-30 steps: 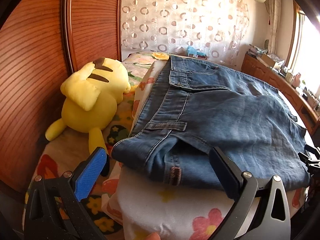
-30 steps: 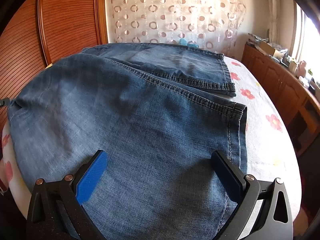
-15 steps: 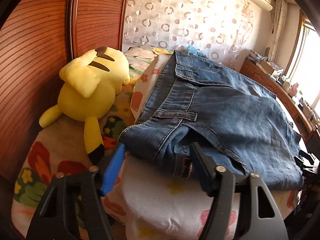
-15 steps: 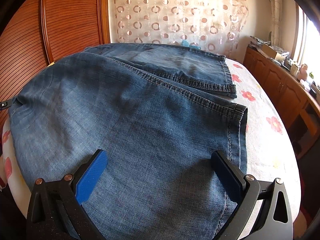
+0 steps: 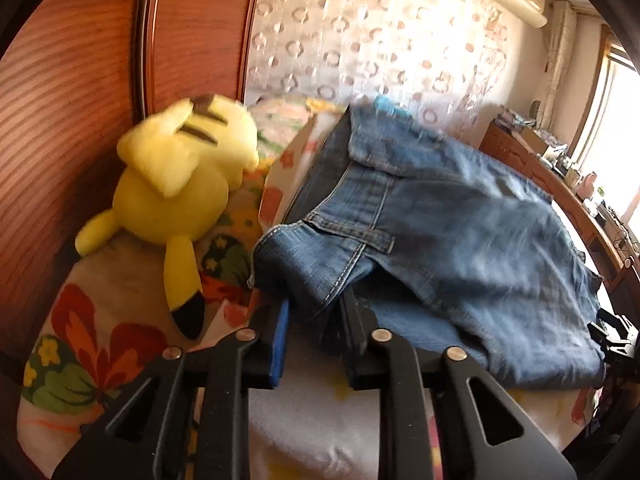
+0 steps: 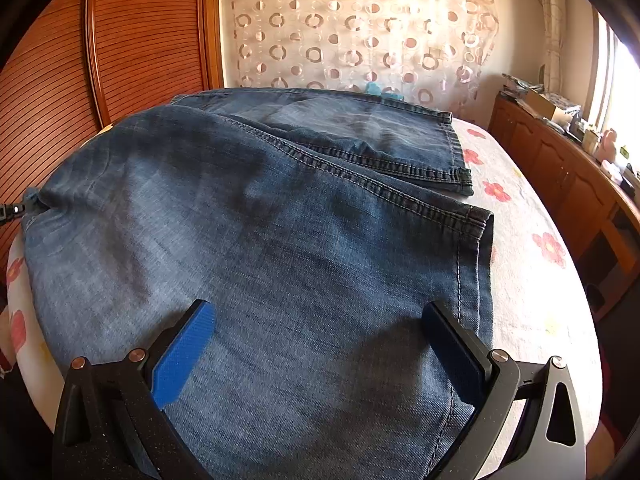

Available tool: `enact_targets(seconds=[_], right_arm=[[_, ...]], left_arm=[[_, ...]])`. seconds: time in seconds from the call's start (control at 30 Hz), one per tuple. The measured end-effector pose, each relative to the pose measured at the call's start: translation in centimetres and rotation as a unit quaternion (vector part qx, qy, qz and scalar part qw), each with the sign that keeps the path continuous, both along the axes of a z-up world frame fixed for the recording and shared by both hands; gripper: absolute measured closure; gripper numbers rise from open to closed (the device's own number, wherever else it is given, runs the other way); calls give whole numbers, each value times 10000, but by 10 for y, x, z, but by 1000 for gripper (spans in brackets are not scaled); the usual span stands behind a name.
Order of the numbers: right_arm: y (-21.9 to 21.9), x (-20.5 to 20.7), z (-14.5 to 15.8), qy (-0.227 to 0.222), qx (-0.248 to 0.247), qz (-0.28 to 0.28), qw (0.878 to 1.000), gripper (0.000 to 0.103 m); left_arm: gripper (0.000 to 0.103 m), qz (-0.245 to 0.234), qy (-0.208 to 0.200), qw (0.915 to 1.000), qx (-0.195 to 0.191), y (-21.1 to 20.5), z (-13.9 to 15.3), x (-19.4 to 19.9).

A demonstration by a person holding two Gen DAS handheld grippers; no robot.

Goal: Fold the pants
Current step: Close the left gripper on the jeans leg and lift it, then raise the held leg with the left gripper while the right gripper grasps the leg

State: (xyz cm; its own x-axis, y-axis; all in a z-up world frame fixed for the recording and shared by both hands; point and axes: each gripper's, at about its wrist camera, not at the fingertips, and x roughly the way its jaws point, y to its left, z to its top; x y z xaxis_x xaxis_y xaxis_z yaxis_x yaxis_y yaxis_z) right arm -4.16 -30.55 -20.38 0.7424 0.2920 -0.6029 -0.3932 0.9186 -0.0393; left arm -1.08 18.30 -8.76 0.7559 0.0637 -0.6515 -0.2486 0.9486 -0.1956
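Beside me a yellow plush toy (image 5: 176, 196) is lying at the bed's (image 6: 532, 280) left edge — a patterned curtain (image 6: 360, 28) is hanging behind, a wooden cabinet (image 6: 560, 176) standing along the right.

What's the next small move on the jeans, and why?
Probably finish the left tool's pinch before lifting: its jaws are closing with the waistband corner of the jeans between them. The right tool is wide open above the leg fabric, gripping nothing, so that end isn't ready for a fold yet.

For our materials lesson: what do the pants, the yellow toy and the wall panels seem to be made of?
Pants: faded blue denim, visible weave and stitched seams. Yellow toy: likely soft plush, matte, rounded. Wall panels: apparently reddish wood, fine ribbed lines, slight sheen.
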Motion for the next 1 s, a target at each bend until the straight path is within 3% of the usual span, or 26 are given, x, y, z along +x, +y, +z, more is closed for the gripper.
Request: enact_targets(seconds=[0.07, 0.17, 0.33, 0.43, 0.77, 1.0], right_arm=[[16, 36, 6, 36, -19, 4, 10000, 0], [23, 55, 10, 90, -40, 24, 9999, 0], [24, 67, 16, 189, 116, 65, 9997, 0], [23, 66, 23, 199, 296, 158, 9992, 6], [49, 44, 41, 248, 469, 1108, 9924, 23], [67, 45, 34, 481, 412, 1536, 9861, 26]], left_arm=[[86, -54, -94, 9999, 51, -4, 10, 2], [89, -205, -302, 9993, 116, -11, 30, 9], [90, -548, -705, 9953, 375, -31, 69, 28], [90, -715, -871, 9921, 561, -43, 86, 40], [90, -884, -932, 9897, 628, -54, 98, 73], [90, -883, -874, 9888, 822, -62, 102, 94]])
